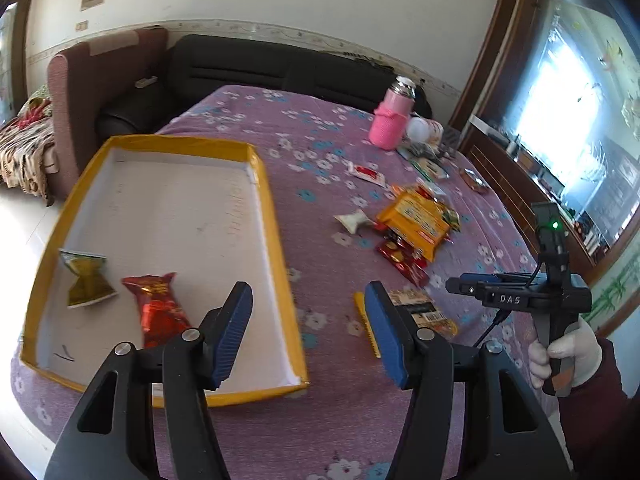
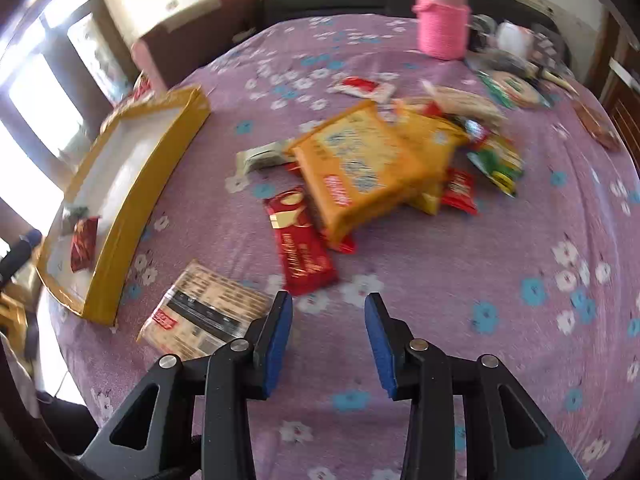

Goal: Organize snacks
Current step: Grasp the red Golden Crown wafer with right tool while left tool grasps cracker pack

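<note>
A yellow-rimmed tray point(image 1: 276, 220) with a white floor holds a green-gold packet point(image 1: 86, 280) and a red packet point(image 1: 160, 304). My left gripper point(image 1: 308, 300) hovers open over the tray's near right rim, with nothing between its blue pads. On the purple floral cloth lie orange packs point(image 2: 360, 168), a red bar point(image 2: 300, 236) and a beige-and-black pack point(image 2: 204, 312). My right gripper point(image 2: 328, 304) stands open and empty above the cloth, just right of the beige pack and just below the red bar. The same tray point(image 2: 132, 208) shows at the left of the right wrist view.
A pink knit-covered flask point(image 1: 390, 124) stands at the table's far side beside small clutter point(image 1: 428, 148). More packets, red-white point(image 2: 364, 86) and green point(image 2: 498, 162), lie past the orange packs. A black sofa point(image 1: 280, 64) and an armchair point(image 1: 100, 80) stand behind. A gloved hand point(image 1: 564, 356) holds the right gripper's handle.
</note>
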`<act>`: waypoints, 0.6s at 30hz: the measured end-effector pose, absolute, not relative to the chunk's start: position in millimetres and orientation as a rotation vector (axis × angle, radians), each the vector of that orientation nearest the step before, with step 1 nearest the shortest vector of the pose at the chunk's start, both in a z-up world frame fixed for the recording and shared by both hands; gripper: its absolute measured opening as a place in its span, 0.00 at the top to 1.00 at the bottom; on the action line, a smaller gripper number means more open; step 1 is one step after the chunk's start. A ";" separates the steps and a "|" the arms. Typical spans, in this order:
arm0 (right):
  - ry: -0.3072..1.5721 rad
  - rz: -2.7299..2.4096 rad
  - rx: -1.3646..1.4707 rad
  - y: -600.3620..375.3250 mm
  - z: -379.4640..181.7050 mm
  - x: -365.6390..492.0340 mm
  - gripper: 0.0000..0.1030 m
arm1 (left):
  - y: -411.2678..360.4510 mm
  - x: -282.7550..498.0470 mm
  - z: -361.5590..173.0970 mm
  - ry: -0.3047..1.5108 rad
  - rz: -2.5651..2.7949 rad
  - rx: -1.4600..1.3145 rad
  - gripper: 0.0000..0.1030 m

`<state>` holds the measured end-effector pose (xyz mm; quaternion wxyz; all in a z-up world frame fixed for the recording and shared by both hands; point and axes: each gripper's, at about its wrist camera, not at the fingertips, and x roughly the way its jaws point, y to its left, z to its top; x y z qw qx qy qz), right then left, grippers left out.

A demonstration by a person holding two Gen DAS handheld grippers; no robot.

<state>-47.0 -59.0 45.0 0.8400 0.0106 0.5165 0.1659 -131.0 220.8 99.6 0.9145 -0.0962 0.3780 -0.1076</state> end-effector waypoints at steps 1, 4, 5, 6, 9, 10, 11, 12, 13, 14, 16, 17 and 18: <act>1.099 0.369 0.054 -61.5 43.4 -46.4 0.58 | 215.5 -128.8 97.6 0.788 -0.232 -0.199 0.44; 1.092 0.410 0.119 -56.2 40.4 -43.6 0.58 | 200.0 -126.6 94.1 0.806 -0.264 -0.187 0.44; 1.074 0.414 0.098 -48.4 40.6 -40.9 0.58 | 194.5 -126.0 93.0 0.813 -0.277 -0.172 0.44; 1.058 0.411 0.052 -37.2 40.2 -36.3 0.58 | 188.1 -126.1 91.8 0.820 -0.289 -0.152 0.44; 1.059 0.399 -0.025 -11.3 31.9 -13.7 0.59 | 173.3 -128.2 88.8 0.837 -0.326 -0.109 0.44; 1.067 0.390 -0.037 -6.8 27.4 -5.5 0.59 | 169.4 -128.9 88.1 0.841 -0.344 -0.097 0.44; 1.073 0.379 -0.045 -1.5 23.3 2.1 0.59 | 164.8 -129.0 87.6 0.843 -0.366 -0.083 0.44; 1.072 0.373 -0.049 3.3 20.5 7.7 0.58 | 161.0 -128.8 87.4 0.844 -0.385 -0.068 0.44; 1.060 0.368 -0.065 6.0 20.3 9.4 0.58 | 154.8 -127.8 86.4 0.846 -0.413 -0.040 0.42; 1.058 0.362 -0.085 8.8 18.9 10.9 0.59 | 150.1 -127.2 85.2 0.851 -0.435 -0.014 0.40; 1.047 0.342 -0.142 15.2 17.6 11.0 0.71 | 135.4 -121.8 79.7 0.876 -0.482 0.063 0.39; 1.044 0.337 -0.156 15.2 17.3 9.3 0.73 | 128.1 -120.0 77.0 0.886 -0.500 0.091 0.39; 1.043 0.333 -0.161 12.4 17.6 7.2 0.76 | 119.8 -115.1 73.3 0.902 -0.533 0.122 0.39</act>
